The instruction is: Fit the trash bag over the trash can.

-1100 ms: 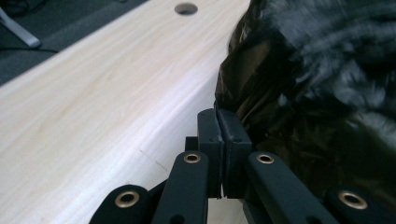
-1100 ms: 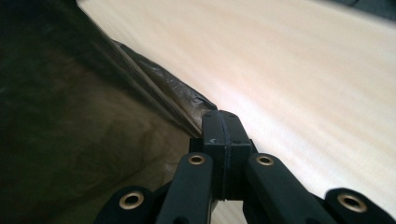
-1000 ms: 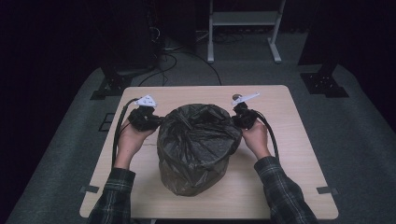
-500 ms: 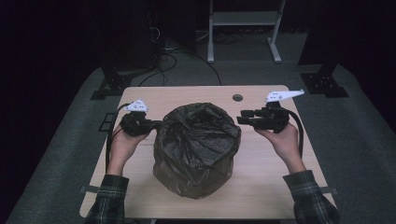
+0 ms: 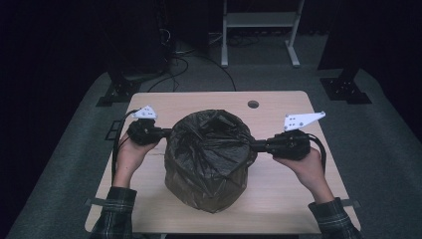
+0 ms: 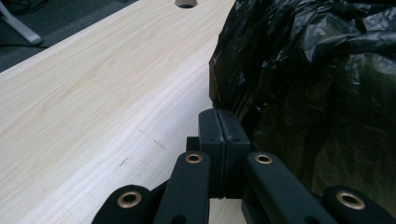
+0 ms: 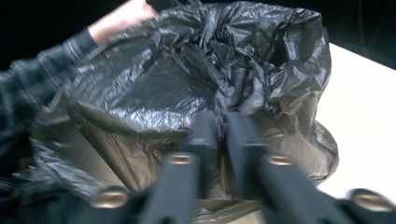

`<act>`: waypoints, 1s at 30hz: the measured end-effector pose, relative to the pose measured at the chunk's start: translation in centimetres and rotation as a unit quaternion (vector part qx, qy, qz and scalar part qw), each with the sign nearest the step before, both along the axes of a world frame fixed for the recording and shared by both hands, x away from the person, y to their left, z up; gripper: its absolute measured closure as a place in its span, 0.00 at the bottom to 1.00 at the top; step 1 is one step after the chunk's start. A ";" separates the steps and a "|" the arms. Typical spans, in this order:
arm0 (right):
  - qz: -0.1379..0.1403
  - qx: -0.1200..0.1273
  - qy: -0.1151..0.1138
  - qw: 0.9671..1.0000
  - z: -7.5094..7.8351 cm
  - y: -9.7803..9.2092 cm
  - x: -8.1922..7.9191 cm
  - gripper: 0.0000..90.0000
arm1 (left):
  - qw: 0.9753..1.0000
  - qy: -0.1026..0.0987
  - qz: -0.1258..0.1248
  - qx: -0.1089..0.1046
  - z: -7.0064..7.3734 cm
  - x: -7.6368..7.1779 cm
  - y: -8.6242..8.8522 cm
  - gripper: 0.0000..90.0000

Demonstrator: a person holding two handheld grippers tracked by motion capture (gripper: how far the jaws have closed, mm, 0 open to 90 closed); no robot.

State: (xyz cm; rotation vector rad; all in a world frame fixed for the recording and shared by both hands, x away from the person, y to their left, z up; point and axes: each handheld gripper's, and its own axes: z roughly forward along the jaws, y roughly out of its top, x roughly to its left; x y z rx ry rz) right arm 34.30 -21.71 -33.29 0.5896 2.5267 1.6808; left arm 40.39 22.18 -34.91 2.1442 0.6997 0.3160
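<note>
A crumpled black plastic bag [image 5: 209, 159] bulges over a round bin in the middle of the wooden table [image 5: 278, 199]. My left gripper [image 5: 168, 133] points right into the bag's left side. In the left gripper view its jaws [image 6: 218, 122] are pressed together where a fold of the bag [image 6: 317, 93] meets them. My right gripper [image 5: 253, 146] points left at the bag's right side. Its jaws [image 7: 220, 126], blurred, stand nearly together with bag film [image 7: 154, 88] pinched between them. The bin under the bag is hidden.
A round cable hole [image 5: 253, 104] sits in the table's far edge. Behind the table are a white frame [image 5: 259, 20], floor cables [image 5: 174, 55] and two black stand bases [image 5: 117, 92] [image 5: 346, 89]. The person's other hand [image 7: 123, 14] appears beyond the bag.
The right gripper swung outward from the bag's top, then dropped lower and now lies level against the bag's right side. The left gripper has barely moved. The bag looks pulled wider.
</note>
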 end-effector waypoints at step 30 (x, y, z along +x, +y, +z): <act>-0.021 -0.073 -0.009 0.997 -2.3 -0.5 -2.0 0.56 | 0.999 0.018 0.033 -0.013 -1.9 -0.4 2.4 0.51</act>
